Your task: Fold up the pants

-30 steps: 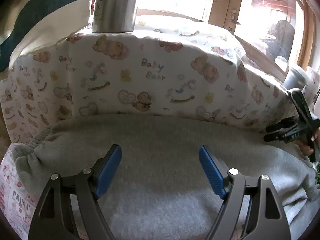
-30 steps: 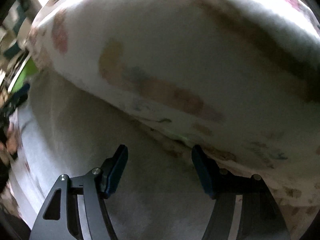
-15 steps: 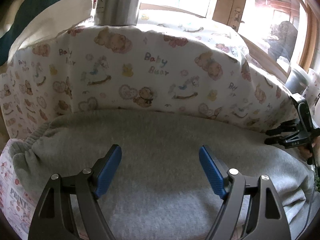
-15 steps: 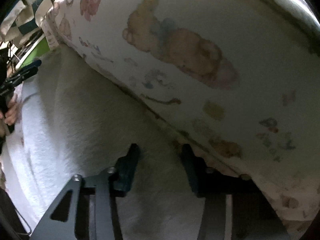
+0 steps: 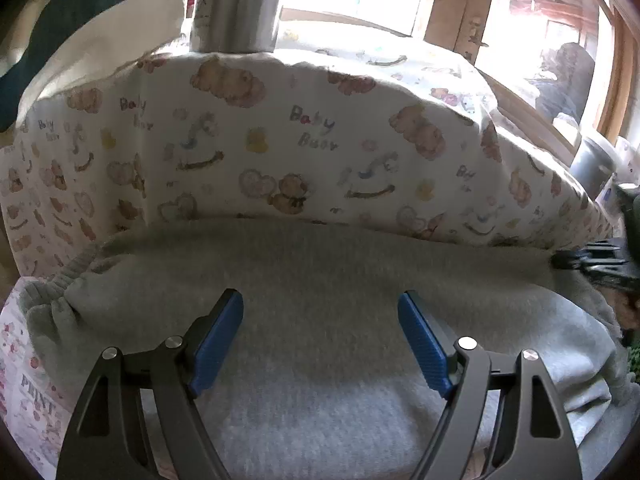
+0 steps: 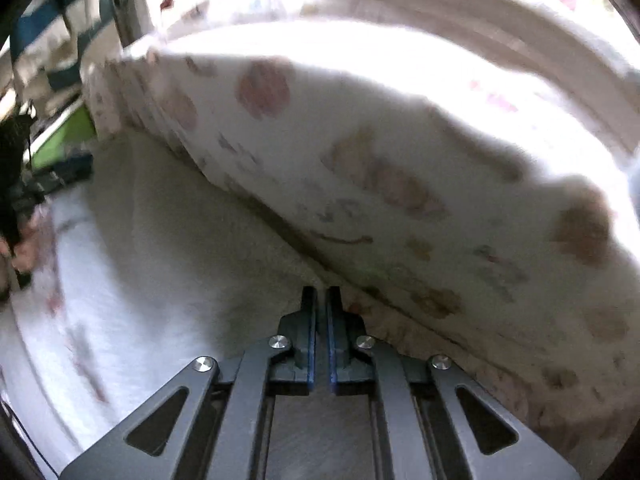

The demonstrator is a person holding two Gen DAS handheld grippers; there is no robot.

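Observation:
Grey sweatpants point(image 5: 320, 280) lie flat across the bed, the elastic waistband point(image 5: 60, 292) at the left. My left gripper point(image 5: 320, 320) is open and hovers over the middle of the pants, holding nothing. My right gripper point(image 6: 320, 296) is shut at the pants' far edge point(image 6: 224, 272), where the grey cloth meets the printed cushion; whether cloth is pinched between its pads is hidden. The right gripper also shows at the right edge of the left wrist view point(image 5: 592, 260).
A padded cushion with a "Baby Bear" print point(image 5: 280, 152) rises right behind the pants. A metal cylinder point(image 5: 236, 4) stands on it at the back. A wooden window frame point(image 5: 452, 0) is beyond. A printed sheet point(image 5: 28, 392) lies under the pants.
My right gripper has closed from open to shut at the pants' far edge and tilted. My left gripper stays open and has drifted slightly closer to the cushion.

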